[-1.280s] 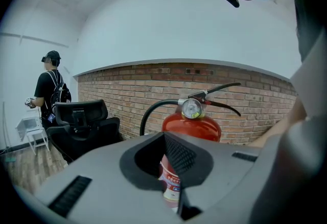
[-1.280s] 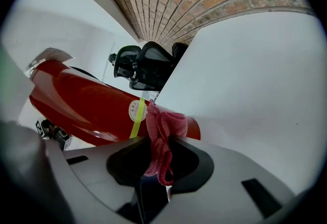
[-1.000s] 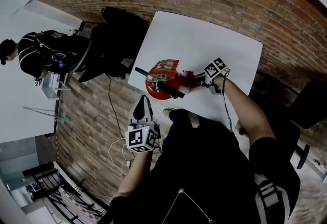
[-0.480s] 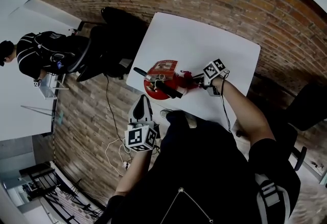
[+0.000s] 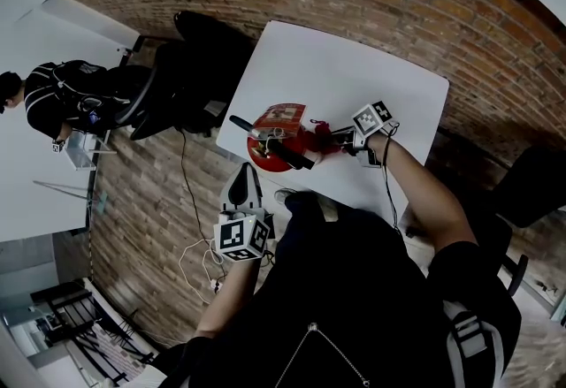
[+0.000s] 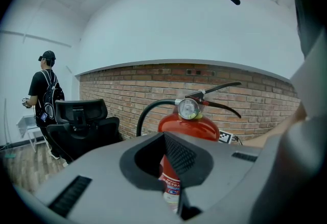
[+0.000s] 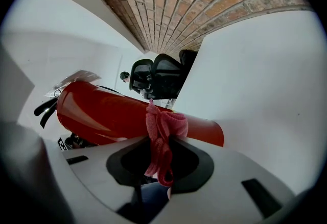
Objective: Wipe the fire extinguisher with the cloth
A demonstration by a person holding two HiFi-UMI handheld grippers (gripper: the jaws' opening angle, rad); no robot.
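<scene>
At about 9 o'clock in the head view, a person (image 5: 55,99) in dark clothes is standing by a black office chair (image 5: 190,68), well apart from the white table (image 5: 354,68). The left gripper (image 5: 242,186) is hovering off the table's edge, at 6 o'clock from the fire extinguisher (image 5: 281,146); its own view is showing the left gripper (image 6: 168,167) with its jaws brought together on nothing, pointing at the extinguisher's red cylinder. The extinguisher is standing upright near the table's corner, its black hose (image 6: 148,113) arching toward 9 o'clock from the pressure gauge (image 6: 188,108) and its lever reaching toward 3 o'clock. A pale label (image 6: 171,190) is showing on the cylinder, its print too small to read. At 3 o'clock from the extinguisher, the right gripper (image 5: 343,140) is clamping a pink cloth (image 5: 321,128); in its own view the right gripper (image 7: 158,167) is pinching the bunched cloth (image 7: 162,128) and pressing it against the cylinder's side.
</scene>
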